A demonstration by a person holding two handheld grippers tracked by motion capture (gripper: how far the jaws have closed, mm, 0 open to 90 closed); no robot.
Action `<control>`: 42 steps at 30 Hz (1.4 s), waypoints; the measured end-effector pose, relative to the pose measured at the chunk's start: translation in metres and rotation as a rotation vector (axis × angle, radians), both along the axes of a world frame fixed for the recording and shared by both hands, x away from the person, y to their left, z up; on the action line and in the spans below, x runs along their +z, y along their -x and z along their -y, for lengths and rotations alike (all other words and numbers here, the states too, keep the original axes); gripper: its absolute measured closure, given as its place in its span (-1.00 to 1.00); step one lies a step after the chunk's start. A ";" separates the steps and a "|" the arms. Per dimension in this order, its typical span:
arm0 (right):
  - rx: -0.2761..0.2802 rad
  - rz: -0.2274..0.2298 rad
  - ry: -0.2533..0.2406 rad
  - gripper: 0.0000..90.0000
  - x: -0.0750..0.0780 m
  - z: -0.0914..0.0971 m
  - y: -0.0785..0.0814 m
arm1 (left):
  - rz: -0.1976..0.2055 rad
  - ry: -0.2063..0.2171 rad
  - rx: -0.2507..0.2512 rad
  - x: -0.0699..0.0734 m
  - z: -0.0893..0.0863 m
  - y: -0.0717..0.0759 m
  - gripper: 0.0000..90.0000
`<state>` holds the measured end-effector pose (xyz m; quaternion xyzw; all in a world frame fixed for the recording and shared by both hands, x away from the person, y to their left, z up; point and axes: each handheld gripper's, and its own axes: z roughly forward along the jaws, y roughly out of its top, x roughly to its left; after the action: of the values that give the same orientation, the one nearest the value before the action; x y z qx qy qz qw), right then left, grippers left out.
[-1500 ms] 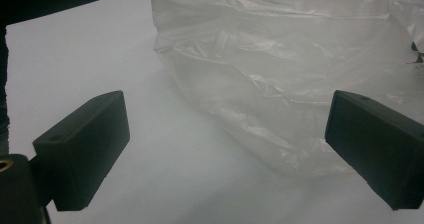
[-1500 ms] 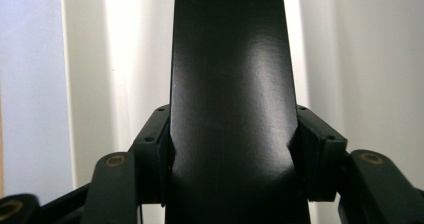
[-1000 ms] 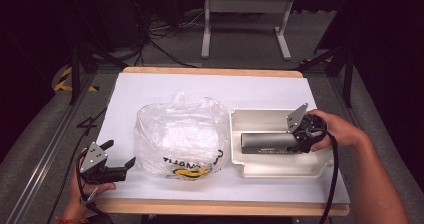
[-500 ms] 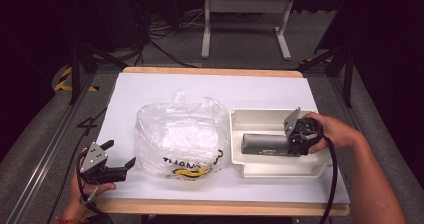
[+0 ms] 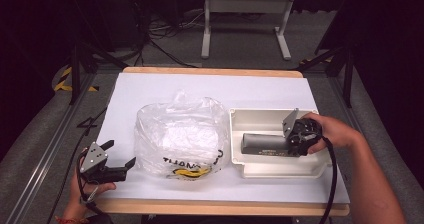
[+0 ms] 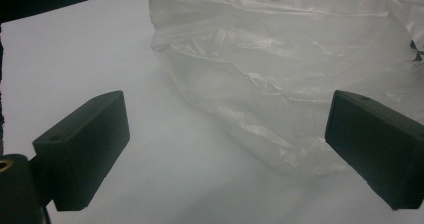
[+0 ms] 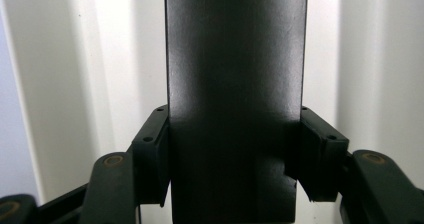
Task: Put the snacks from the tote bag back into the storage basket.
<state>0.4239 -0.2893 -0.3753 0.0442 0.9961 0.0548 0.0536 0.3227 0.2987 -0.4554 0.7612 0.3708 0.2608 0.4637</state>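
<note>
- We take the white tray [image 5: 272, 170] as our landmark; it sits on the white-covered desk [image 5: 165, 89], toward the desk's right side.
- A dark rectangular block [image 5: 262, 144] lies lengthwise inside the tray, on its floor, between the tray's walls.
- The right gripper [image 5: 296, 140] reaches in from the tray's right end. In the right gripper view its jaws press against both long sides of the block [image 7: 235, 109], so we find it clamped on the block. We judge the grip is taken at the end so the block can be lifted clear of the walls, or set down flat; we cannot tell which.
- The tray's ribbed white floor [image 7: 95, 59] shows on either side of the block, which suggests the block is at or near the tray floor.
- A crumpled clear plastic bag [image 5: 180, 134], printed in black and yellow near its front edge, rests just left of the tray, touching or nearly touching its left wall.
- The left gripper [image 5: 120, 163] waits farther left of the tray, beyond the bag, low over the desk. Its jaws stand wide apart and hold nothing, aimed at the bag [image 6: 280, 69]; we judge it is positioned to steady or open the bag.
</note>
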 end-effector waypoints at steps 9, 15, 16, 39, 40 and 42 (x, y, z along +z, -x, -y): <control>-0.007 0.021 -0.002 -0.16 0.001 0.000 -0.001 | 0.002 -0.006 -0.008 0.000 0.001 0.000 -0.89; -0.018 0.029 -0.005 -0.19 0.002 0.002 -0.001 | 0.002 -0.004 -0.010 0.000 0.001 0.000 -0.89; -0.018 0.030 -0.006 -0.19 0.002 0.002 -0.001 | 0.000 -0.006 -0.010 0.000 0.001 0.000 -0.89; -0.036 0.108 -0.035 -0.29 0.013 0.007 0.008 | 0.001 -0.010 -0.012 0.000 0.002 0.001 -0.89; -0.038 0.110 -0.035 -0.30 0.014 0.007 0.008 | 0.001 -0.009 -0.013 0.000 0.002 0.001 -0.89; -0.037 0.125 -0.035 -0.33 0.016 0.007 0.010 | 0.003 -0.013 -0.015 0.000 0.002 0.001 -0.89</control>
<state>0.4143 -0.2968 -0.3594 0.0599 0.9887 0.0740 0.1161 0.3218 0.2971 -0.4550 0.7666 0.3626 0.2606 0.4613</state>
